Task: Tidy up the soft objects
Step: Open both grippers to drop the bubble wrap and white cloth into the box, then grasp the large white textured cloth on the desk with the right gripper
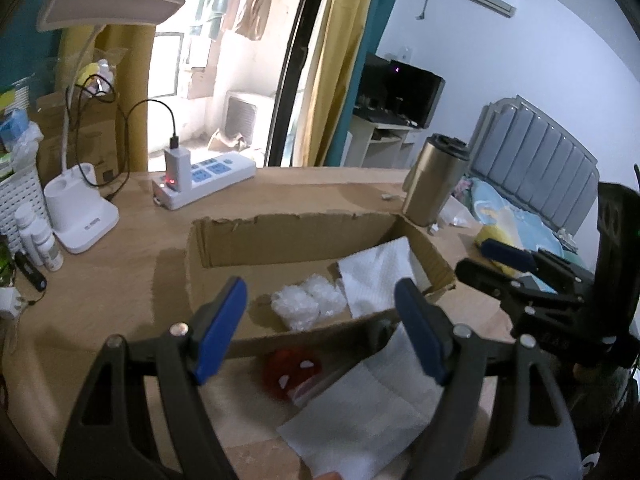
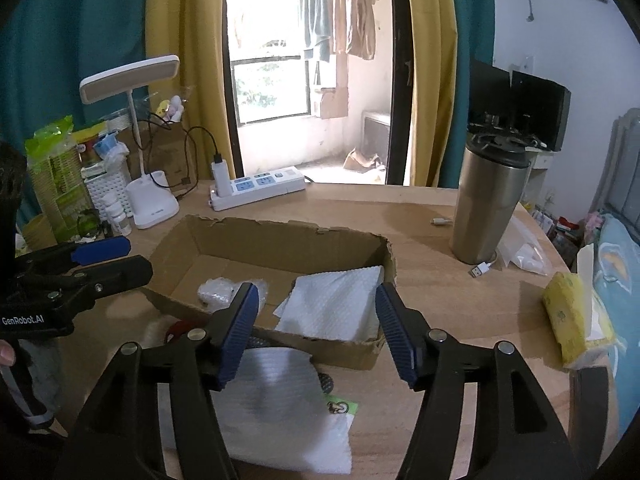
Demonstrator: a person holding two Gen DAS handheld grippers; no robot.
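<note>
A shallow cardboard box (image 1: 280, 244) (image 2: 276, 240) lies open on the wooden table. Inside it are a folded white paper towel (image 1: 376, 276) (image 2: 336, 304) and a crumpled bubble-wrap wad (image 1: 308, 304) (image 2: 216, 290). In front of the box lie another white paper towel (image 1: 368, 408) (image 2: 276, 408) and a red plush item (image 1: 290, 372), partly hidden behind the fingers. My left gripper (image 1: 320, 286) (image 2: 108, 256) hovers open over the box's near wall, holding nothing. My right gripper (image 2: 317, 294) (image 1: 500, 256) stands open beside it, over the box's near right corner, also holding nothing.
A steel tumbler (image 2: 488, 204) and a loose USB plug (image 2: 482, 269) stand right of the box. A yellow tissue pack (image 2: 568, 312) lies near the right edge. A power strip (image 2: 260, 190), white desk lamp (image 2: 154, 208), small bottles and a basket crowd the back left.
</note>
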